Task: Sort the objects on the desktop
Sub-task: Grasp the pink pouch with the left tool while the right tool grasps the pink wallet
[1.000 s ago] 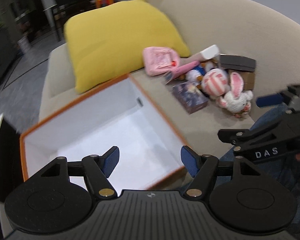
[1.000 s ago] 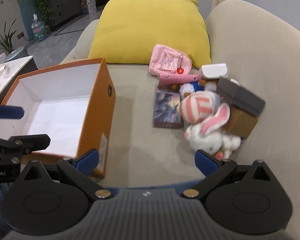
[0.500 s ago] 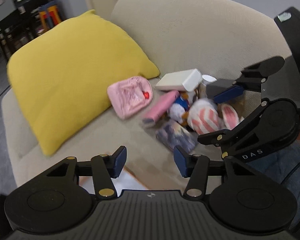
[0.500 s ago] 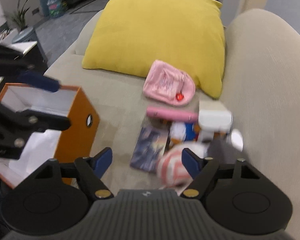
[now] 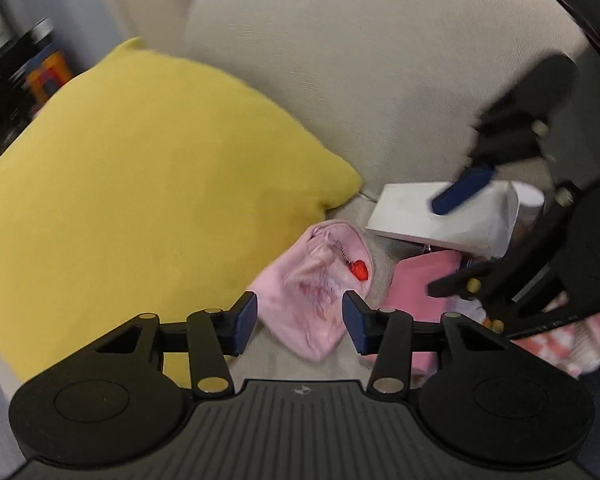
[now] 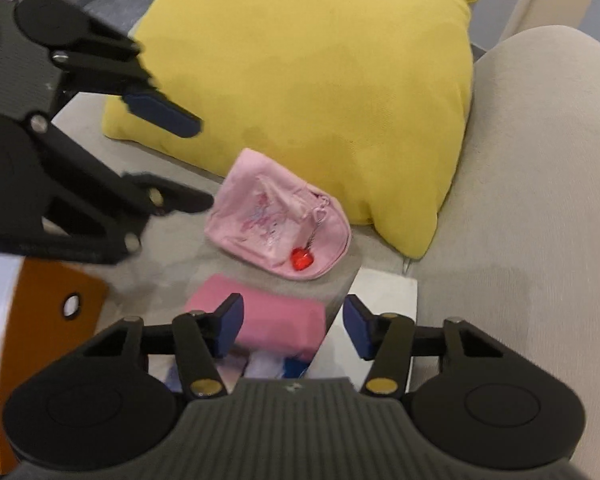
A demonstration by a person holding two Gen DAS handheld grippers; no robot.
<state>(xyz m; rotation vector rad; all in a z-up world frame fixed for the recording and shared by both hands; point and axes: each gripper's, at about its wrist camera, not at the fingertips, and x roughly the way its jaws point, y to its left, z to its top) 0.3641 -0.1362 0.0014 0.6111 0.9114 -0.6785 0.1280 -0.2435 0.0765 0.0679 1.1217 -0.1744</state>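
At the lower centre of the left wrist view, the left tool (image 5: pixel 299 322) hangs with its jaws set apart on either side of the near end of the pink pouch (image 5: pixel 320 284), which lies on the beige sofa (image 5: pixel 340 60) just beside the corner of the yellow cushion (image 5: pixel 140 200). The likely trouble is crowding: the right tool (image 6: pixel 294 324) sits low over the pink flat case (image 6: pixel 272 320) and the white box (image 6: pixel 384 292), close to the same pouch, so the two tools may knock together or nudge the pile. The pouch is soft and limp, so a shallow pinch may catch only a fold of cloth and let it slip; its red heart charm (image 6: pixel 302 258) may snag as well. The orange box (image 6: pixel 44 312), at the lower left of the right wrist view, looks like the place for sorted things. Both tools stand roughly half open and hold nothing; whether the left pads touch the pouch cannot be told.
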